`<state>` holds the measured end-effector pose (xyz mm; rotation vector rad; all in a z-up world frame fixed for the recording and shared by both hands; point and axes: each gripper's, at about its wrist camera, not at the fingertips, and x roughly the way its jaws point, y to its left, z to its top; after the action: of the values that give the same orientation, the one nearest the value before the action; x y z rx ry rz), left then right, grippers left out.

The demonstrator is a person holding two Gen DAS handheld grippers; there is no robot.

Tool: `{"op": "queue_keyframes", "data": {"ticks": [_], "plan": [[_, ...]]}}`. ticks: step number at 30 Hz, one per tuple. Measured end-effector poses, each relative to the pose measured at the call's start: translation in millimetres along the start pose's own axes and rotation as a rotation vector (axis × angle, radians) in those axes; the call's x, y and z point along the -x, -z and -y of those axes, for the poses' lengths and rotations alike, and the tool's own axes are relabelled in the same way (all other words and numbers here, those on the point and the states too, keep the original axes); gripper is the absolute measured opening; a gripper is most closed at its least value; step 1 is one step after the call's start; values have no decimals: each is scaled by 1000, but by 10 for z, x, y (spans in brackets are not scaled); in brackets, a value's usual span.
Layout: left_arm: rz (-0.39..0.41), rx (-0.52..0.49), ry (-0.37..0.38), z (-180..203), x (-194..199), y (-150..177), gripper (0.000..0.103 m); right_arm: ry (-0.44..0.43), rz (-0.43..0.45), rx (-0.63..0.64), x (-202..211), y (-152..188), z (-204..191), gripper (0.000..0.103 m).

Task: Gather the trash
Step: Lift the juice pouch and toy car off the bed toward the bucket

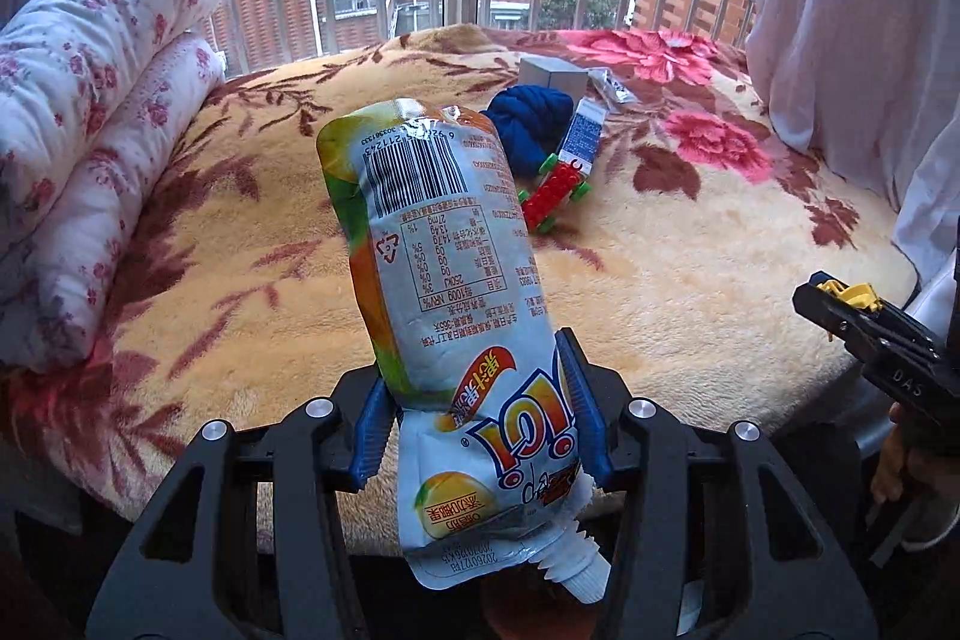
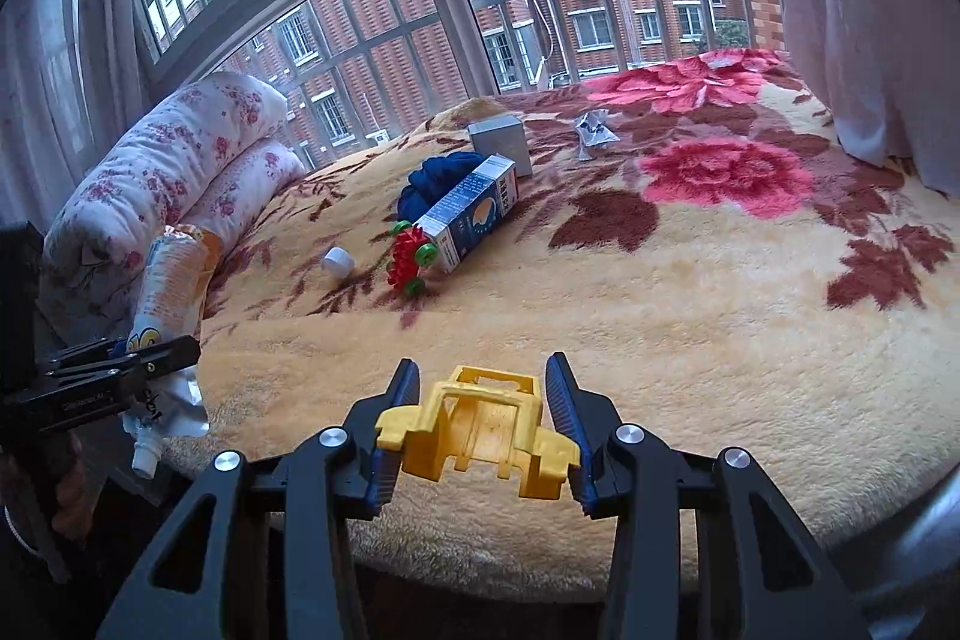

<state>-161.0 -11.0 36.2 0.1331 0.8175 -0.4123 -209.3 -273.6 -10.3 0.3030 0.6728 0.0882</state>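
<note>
My left gripper (image 1: pixel 480 400) is shut on an empty drink pouch (image 1: pixel 444 280), held upright above the bed's front edge, spout down; it also shows in the right wrist view (image 2: pixel 168 292). My right gripper (image 2: pixel 483 400) is shut on a yellow plastic toy piece (image 2: pixel 480 430); it also shows in the left wrist view (image 1: pixel 852 301). On the floral blanket (image 2: pixel 690 310) lie a blue-white carton (image 2: pixel 471 214), a white cap (image 2: pixel 336 261) and a crumpled silver wrapper (image 2: pixel 591 127).
A red-and-green brick toy (image 2: pixel 411 259), a blue cloth ball (image 2: pixel 438 178) and a grey box (image 2: pixel 501 139) sit by the carton. Rolled floral quilts (image 2: pixel 168 172) lie at the left. Barred windows stand behind; a white curtain (image 2: pixel 870 10) hangs at right.
</note>
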Motion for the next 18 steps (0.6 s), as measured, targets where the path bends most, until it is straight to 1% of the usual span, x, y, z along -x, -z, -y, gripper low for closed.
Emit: {"op": "queue_keyframes", "data": {"ticks": [4, 8, 10, 12, 15, 18], "plan": [[55, -46, 16, 151, 211, 301, 49, -24, -25, 60, 155, 214, -142, 44], [63, -82, 38, 291, 308, 620, 49, -61, -64, 126, 314, 486, -237, 44], [50, -99, 63, 337, 325, 790, 49, -64, -88, 160, 384, 629, -279, 44], [36, -133, 67, 381, 323, 948, 49, -71, -113, 186, 445, 760, -306, 44], [-9, -171, 73, 433, 269, 1167, 49, -79, -160, 207, 488, 959, -340, 44], [-72, -193, 98, 466, 192, 1391, 49, -88, -210, 207, 465, 1165, -359, 44]]}}
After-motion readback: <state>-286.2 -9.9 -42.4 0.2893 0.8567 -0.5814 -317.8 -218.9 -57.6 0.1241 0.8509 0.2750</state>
